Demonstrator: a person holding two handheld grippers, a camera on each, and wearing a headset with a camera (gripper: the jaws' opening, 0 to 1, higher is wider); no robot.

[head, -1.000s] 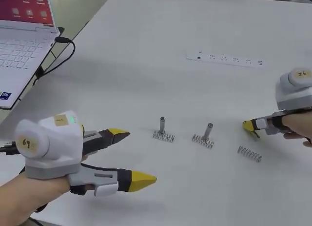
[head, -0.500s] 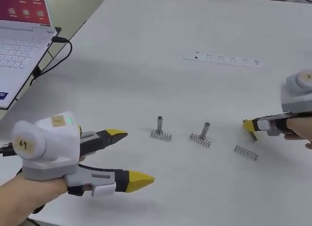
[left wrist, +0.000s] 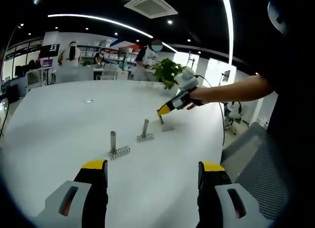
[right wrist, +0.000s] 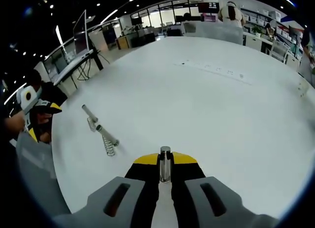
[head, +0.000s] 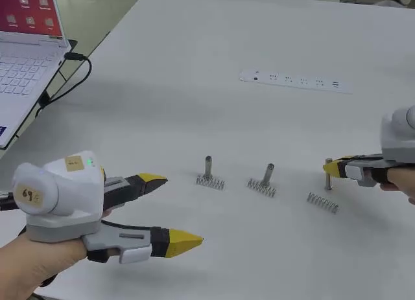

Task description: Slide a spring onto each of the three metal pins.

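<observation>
My right tool (head: 334, 166) clamped on upright pin (head: 328, 182) | spring (head: 322, 203) lies flat just beside it | left tool (head: 174, 208) apart, farther.

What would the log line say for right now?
right hand-held gripper: shut on pin | left hand-held gripper: open, empty | springs: three lying on table, none fitted

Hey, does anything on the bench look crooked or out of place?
The middle pin seems to lean toward the right gripper, while the left pin stands upright. The third pin is clamped in that gripper's jaws. The three springs lie flat beside the pins, none on one yet. Nothing looks damaged.
</observation>
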